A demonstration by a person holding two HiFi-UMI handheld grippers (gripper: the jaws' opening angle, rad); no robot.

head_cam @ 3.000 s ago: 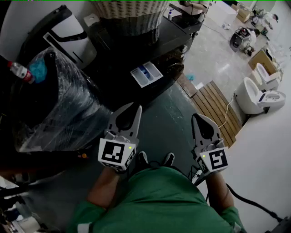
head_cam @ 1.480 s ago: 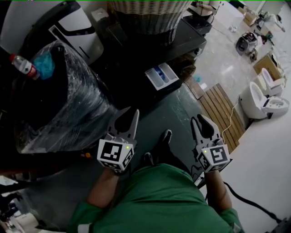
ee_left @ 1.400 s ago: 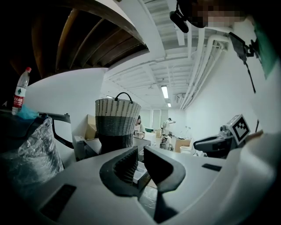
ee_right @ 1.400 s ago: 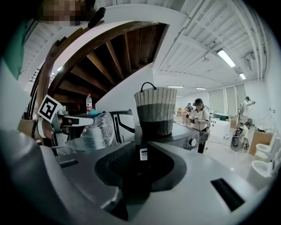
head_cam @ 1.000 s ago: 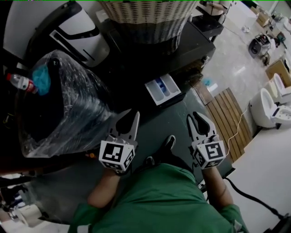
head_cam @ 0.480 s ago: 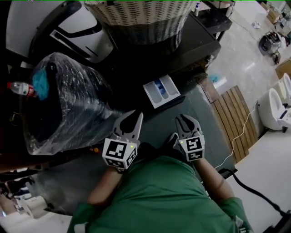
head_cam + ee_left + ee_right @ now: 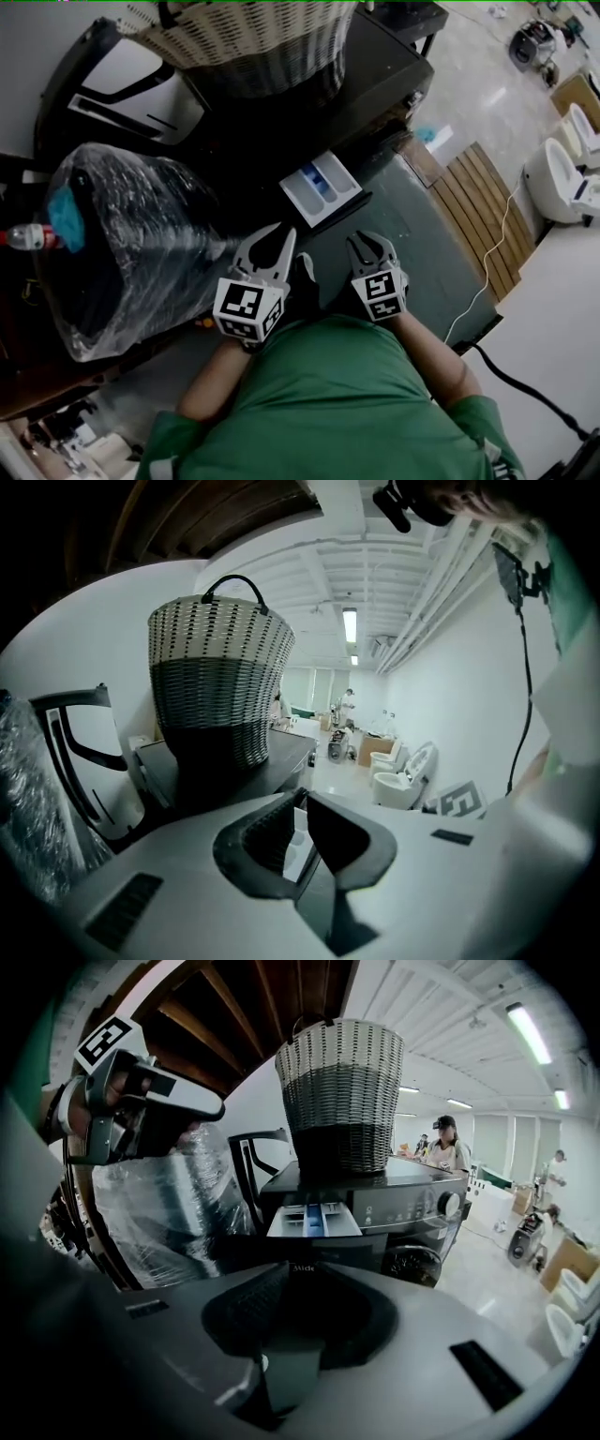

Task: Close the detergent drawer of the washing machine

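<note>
Head view: the detergent drawer (image 7: 321, 187) stands pulled out from the front of the washing machine (image 7: 375, 80), with its white tray and blue compartment exposed from above. A woven basket (image 7: 244, 42) sits on top of the washing machine.

Right gripper view: the drawer (image 7: 309, 1220) projects from the upper left of the washing machine front (image 7: 403, 1206), beside the control panel and above the round door. Its compartments are open to view, so the closing stroke has not started.

Tool state:
- Left tool (image 7: 279, 234): jaws slightly apart, with a narrow slit between the pads. Nothing is held. It is in front of the washing machine, below the drawer in the head view and clear of it.
- Right tool (image 7: 373, 244): jaws apart and just now opening a little further. Nothing stands between them. It is also in front of the washing machine, near the drawer but not touching it, and its camera looks toward the drawer front.

Progress assessment:
- Done: both tools are near the washing machine front and the right tool is roughly lined up with the drawer.
- Left: judged to be the whole closing action. A tool must meet the drawer's front face, then push it straight in until it sits flush with the control panel.
</note>
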